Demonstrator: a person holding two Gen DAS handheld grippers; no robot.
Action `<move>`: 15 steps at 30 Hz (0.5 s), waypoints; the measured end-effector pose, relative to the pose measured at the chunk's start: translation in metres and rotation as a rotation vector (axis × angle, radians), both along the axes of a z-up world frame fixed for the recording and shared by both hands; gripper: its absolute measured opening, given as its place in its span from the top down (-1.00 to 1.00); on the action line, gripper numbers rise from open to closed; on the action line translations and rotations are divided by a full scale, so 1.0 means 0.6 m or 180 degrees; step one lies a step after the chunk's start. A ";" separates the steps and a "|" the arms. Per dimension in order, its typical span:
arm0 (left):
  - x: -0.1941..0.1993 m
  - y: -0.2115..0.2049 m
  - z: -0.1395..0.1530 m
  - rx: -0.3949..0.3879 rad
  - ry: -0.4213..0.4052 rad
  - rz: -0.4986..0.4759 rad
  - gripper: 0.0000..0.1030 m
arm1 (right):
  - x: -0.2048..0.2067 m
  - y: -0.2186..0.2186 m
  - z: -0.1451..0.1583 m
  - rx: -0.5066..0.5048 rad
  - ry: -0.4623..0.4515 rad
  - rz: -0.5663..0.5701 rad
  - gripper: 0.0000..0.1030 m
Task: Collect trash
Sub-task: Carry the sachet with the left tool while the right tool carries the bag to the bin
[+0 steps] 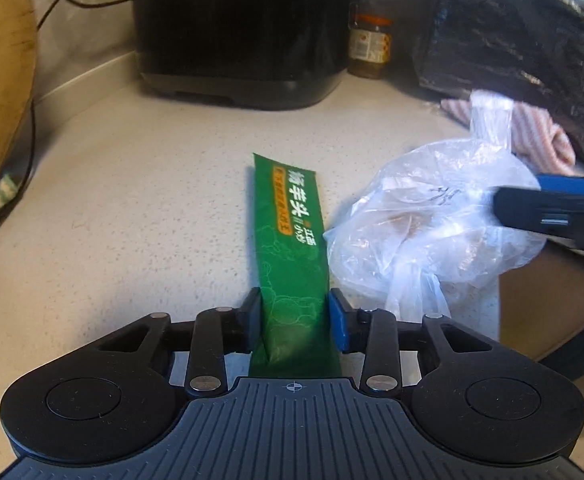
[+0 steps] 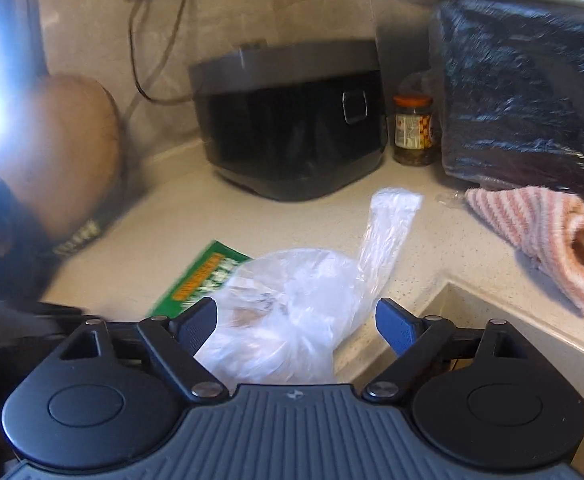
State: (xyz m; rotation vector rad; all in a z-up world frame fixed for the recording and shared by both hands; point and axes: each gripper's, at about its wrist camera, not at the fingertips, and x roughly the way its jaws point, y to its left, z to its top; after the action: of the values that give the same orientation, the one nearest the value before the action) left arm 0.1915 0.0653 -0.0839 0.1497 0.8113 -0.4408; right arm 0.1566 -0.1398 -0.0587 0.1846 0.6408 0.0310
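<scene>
Left wrist view first: the left gripper (image 1: 294, 322) has its 2 fingers either side of the green wrapper (image 1: 290, 236), a flat printed sachet lying on the pale speckled counter (image 1: 132, 208) and running away from the camera. Whether the pads actually press on it I cannot tell; they sit right at its edges. Just right of it, touching its side, sits the clear plastic bag (image 1: 432, 216), crumpled and knotted, with the right gripper (image 1: 552, 208) coming in from the right at its far side. Behind stand a black cooker (image 1: 244, 40) and a small jar (image 1: 370, 46). Over to the right wrist view: the right gripper (image 2: 296, 320) is spread wide, and the clear plastic bag (image 2: 288, 312) bulges between the 2 fingers with a gap showing on the right side, so nothing is pinched yet. The green wrapper (image 2: 200, 276) peeks out on the left. Both pieces look light, thin and slippery; the bag will crush softly, so its bunched knot or upright tail seems the surest hold, and the wrapper's near end for the other.
</scene>
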 end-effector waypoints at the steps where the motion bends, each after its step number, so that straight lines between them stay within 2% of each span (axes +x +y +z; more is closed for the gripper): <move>1: -0.007 0.006 0.001 -0.0018 -0.0029 0.0030 0.25 | 0.017 0.001 -0.012 0.0012 0.0087 -0.0002 -0.69; 3: -0.016 0.016 0.003 -0.0017 -0.0090 0.0067 0.26 | 0.046 0.000 -0.034 0.0207 0.0325 0.0046 -0.66; 5: -0.032 0.030 0.010 -0.0071 -0.0126 0.0100 0.26 | 0.058 -0.010 -0.043 0.0663 0.0514 0.0101 -0.11; 6: -0.038 0.036 0.015 -0.0099 -0.0140 0.0115 0.26 | 0.057 -0.014 -0.041 0.0864 0.0567 0.0143 0.37; 7: -0.045 0.041 0.022 -0.0109 -0.0167 0.0138 0.26 | 0.051 -0.014 -0.034 0.0953 0.0575 0.0182 0.58; 11: -0.078 0.040 0.061 -0.0205 -0.0281 0.0127 0.27 | -0.008 -0.014 0.029 0.0835 0.0333 0.0282 0.63; 15: -0.122 0.000 0.102 -0.0396 -0.0350 -0.0087 0.27 | -0.107 -0.064 0.094 0.0890 0.0007 0.0247 0.63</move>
State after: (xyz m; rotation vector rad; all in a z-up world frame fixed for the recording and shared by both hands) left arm 0.1183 0.0655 -0.0227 0.0688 0.6725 -0.5032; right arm 0.0926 -0.1782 -0.0020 0.4297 0.6440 0.1959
